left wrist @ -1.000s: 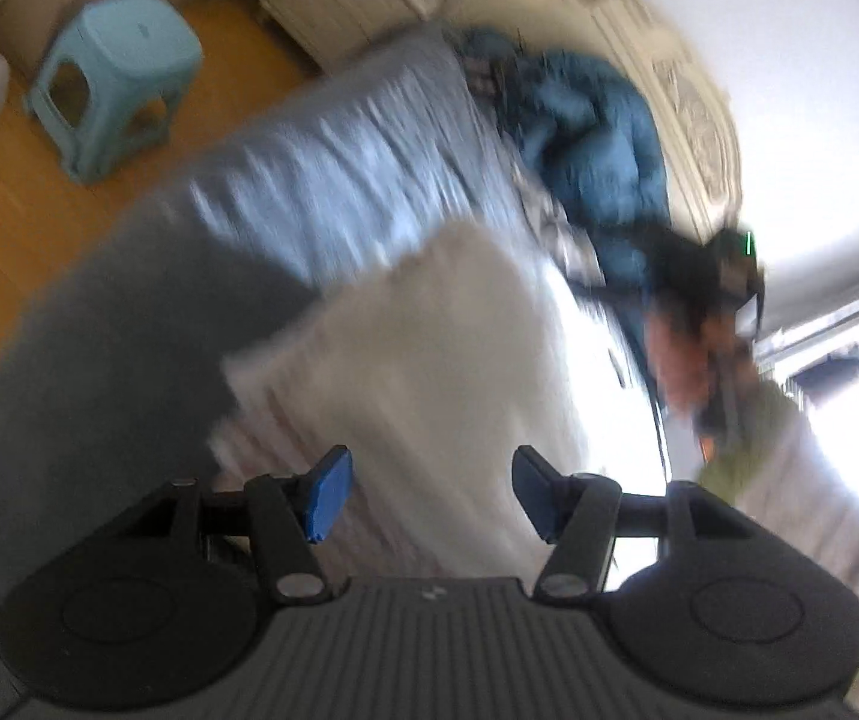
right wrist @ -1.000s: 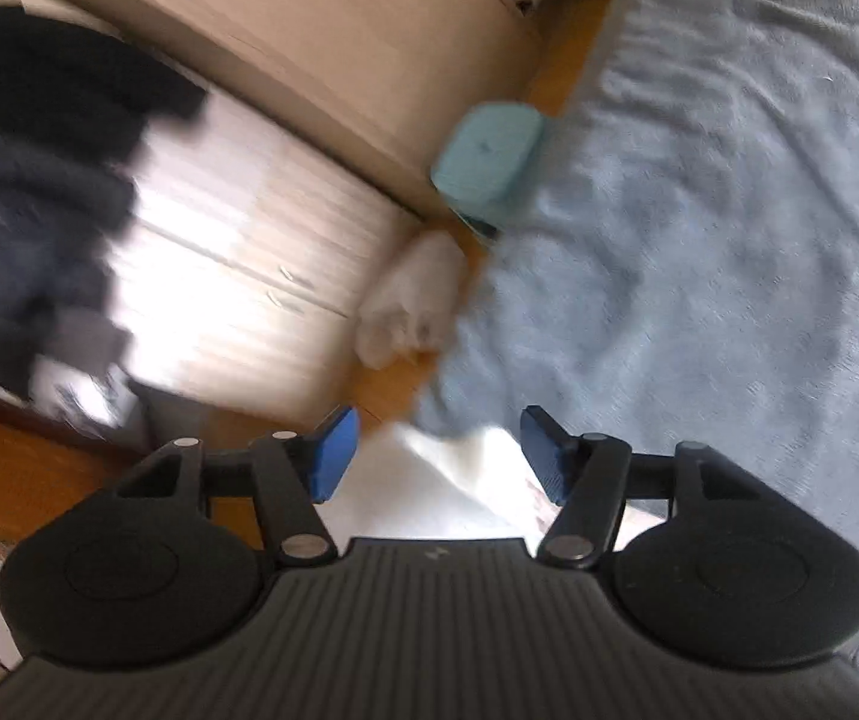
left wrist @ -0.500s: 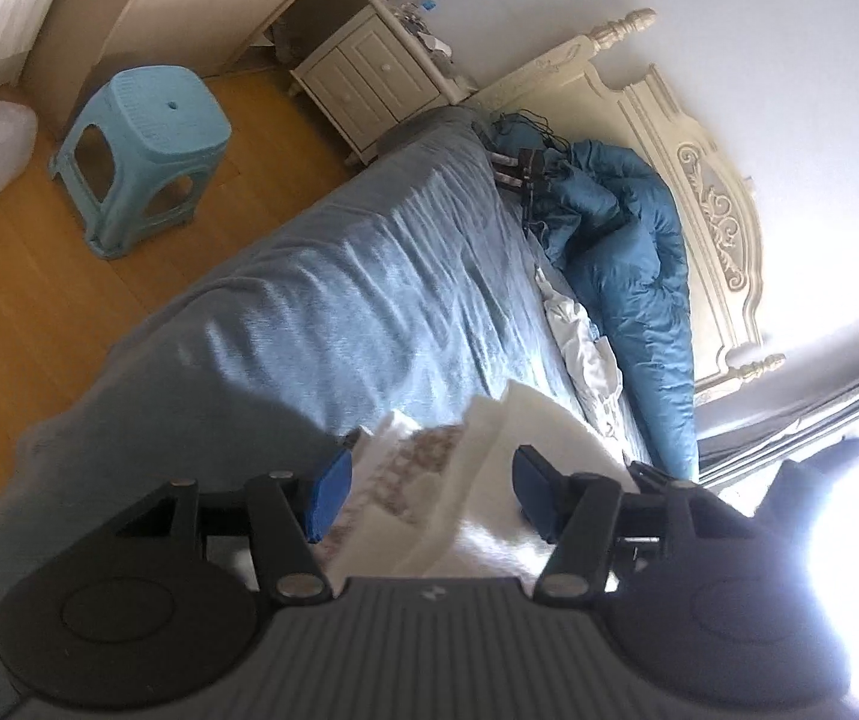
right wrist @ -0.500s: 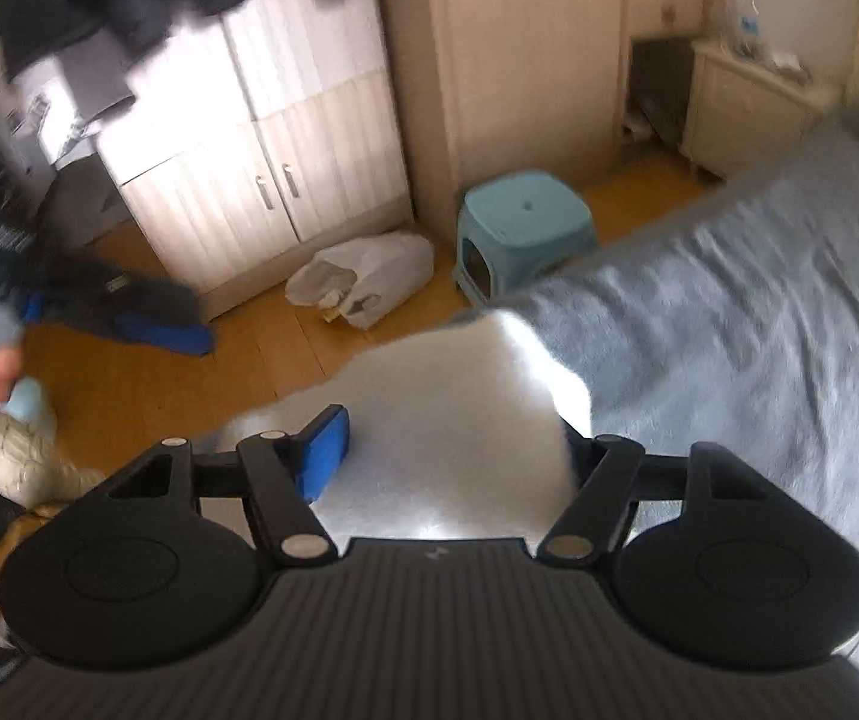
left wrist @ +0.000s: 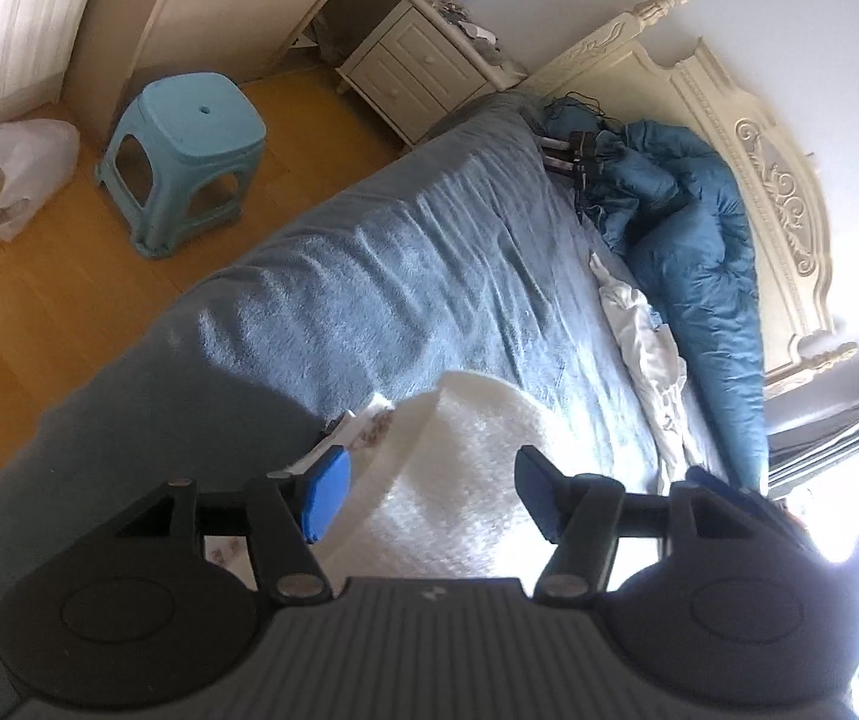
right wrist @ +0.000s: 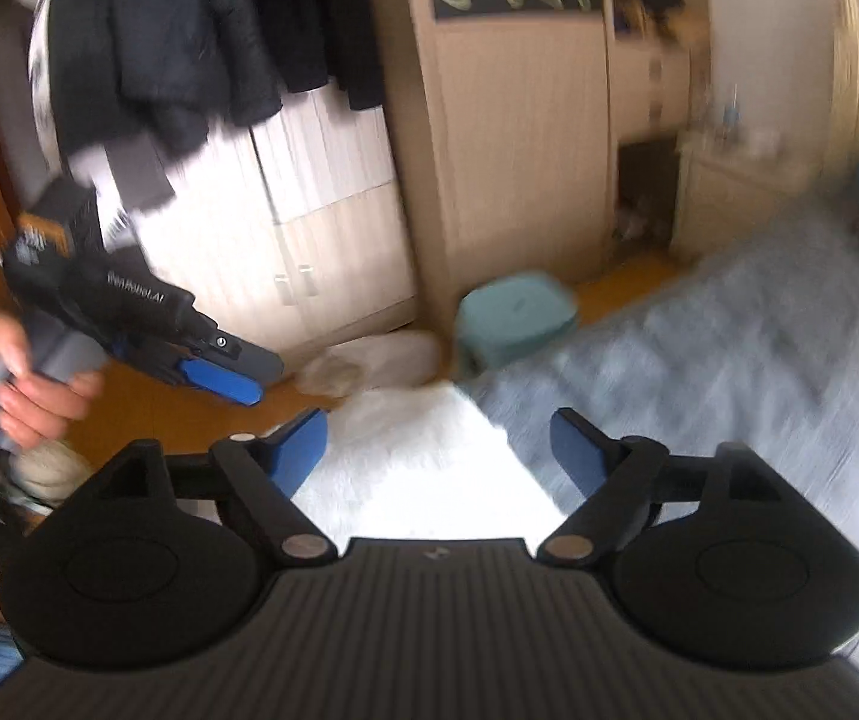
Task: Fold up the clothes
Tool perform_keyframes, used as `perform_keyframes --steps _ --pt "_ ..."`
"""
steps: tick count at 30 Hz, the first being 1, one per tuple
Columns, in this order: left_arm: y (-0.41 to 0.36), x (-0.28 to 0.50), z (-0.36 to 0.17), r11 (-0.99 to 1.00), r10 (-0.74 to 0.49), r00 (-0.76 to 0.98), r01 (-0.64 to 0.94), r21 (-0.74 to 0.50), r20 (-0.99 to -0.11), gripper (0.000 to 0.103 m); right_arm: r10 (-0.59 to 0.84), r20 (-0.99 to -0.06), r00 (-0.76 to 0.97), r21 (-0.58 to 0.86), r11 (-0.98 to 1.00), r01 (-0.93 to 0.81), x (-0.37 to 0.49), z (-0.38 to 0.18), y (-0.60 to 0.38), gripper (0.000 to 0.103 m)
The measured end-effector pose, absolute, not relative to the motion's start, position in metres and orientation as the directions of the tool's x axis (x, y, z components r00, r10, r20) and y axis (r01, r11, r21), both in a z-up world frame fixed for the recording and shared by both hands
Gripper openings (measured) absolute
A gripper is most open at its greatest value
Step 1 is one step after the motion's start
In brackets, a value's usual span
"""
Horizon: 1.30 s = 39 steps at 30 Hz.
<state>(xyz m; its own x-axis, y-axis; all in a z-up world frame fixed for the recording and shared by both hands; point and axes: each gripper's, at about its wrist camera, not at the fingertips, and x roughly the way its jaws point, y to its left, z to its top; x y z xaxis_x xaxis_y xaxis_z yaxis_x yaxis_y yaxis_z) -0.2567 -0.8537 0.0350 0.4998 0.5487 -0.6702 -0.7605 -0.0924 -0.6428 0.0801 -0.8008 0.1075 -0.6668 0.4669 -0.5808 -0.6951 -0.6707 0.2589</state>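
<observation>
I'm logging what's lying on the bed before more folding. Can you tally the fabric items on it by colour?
White: 2, the fluffy garment near the gripper and the crumpled cloth further up.
Blue: 1, the duvet by the headboard.
Total: 3

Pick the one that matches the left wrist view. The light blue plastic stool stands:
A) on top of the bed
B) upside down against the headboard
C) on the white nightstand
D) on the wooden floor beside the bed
D: the light blue stool stands upright on the wooden floor, next to the edge of the bed and apart from the nightstand.
</observation>
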Motion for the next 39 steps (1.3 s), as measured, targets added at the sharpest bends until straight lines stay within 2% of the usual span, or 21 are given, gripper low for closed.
perform_keyframes --steps 5,7,10,12,16,20,23,25,28,34,38,39 --pt "-0.842 -0.253 0.034 -0.082 0.523 0.488 -0.787 -0.611 -0.699 0.067 0.261 -0.560 -0.786 0.587 -0.544 -0.599 0.112 0.079 -0.725 0.084" --pt "-0.837 -0.256 0.027 -0.095 0.513 0.493 -0.782 -0.616 -0.703 0.067 0.156 -0.562 -0.812 0.674 -0.483 -0.559 0.106 0.057 -0.692 0.084" --pt "-0.828 -0.265 0.011 -0.099 0.502 0.533 -0.747 -0.658 -0.681 0.067 0.006 -0.591 -0.807 0.725 -0.435 -0.534 0.089 0.030 -0.661 0.084" --pt "-0.824 -0.272 -0.003 -0.097 0.490 0.571 -0.715 -0.692 -0.659 0.067 -0.147 -0.601 -0.785 0.746 -0.456 -0.486 0.075 0.023 -0.658 0.083" --pt "-0.821 -0.286 -0.027 -0.113 0.473 0.631 -0.649 -0.752 -0.616 0.067 -0.355 -0.612 -0.707 0.736 -0.583 -0.345 0.044 0.037 -0.672 0.085" --pt "-0.820 -0.292 -0.044 -0.115 0.454 0.677 -0.600 -0.792 -0.579 0.067 -0.424 -0.610 -0.669 0.760 -0.553 -0.342 0.020 0.031 -0.658 0.085" --pt "-0.819 -0.294 -0.053 -0.107 0.437 0.711 -0.567 -0.816 -0.551 0.068 -0.487 -0.533 -0.691 0.830 -0.459 -0.317 0.007 0.018 -0.642 0.085" --pt "-0.820 -0.295 -0.059 -0.104 0.434 0.729 -0.544 -0.833 -0.530 0.069 -0.524 -0.527 -0.669 0.838 -0.448 -0.310 -0.002 0.017 -0.639 0.085" --pt "-0.822 -0.296 -0.067 -0.114 0.428 0.747 -0.513 -0.851 -0.508 0.069 -0.555 -0.555 -0.619 0.824 -0.466 -0.322 -0.015 0.020 -0.638 0.086" --pt "-0.828 -0.291 -0.067 -0.080 0.417 0.772 -0.493 -0.866 -0.479 0.069 -0.538 -0.706 -0.460 0.703 -0.606 -0.371 -0.021 0.049 -0.659 0.085" --pt "-0.828 -0.287 -0.067 -0.081 0.401 0.776 -0.500 -0.862 -0.488 0.070 -0.512 -0.692 -0.509 0.718 -0.563 -0.410 -0.028 0.041 -0.665 0.087" --pt "-0.829 -0.290 -0.066 -0.081 0.405 0.774 -0.499 -0.863 -0.486 0.070 -0.503 -0.682 -0.531 0.725 -0.561 -0.400 -0.030 0.044 -0.666 0.084"
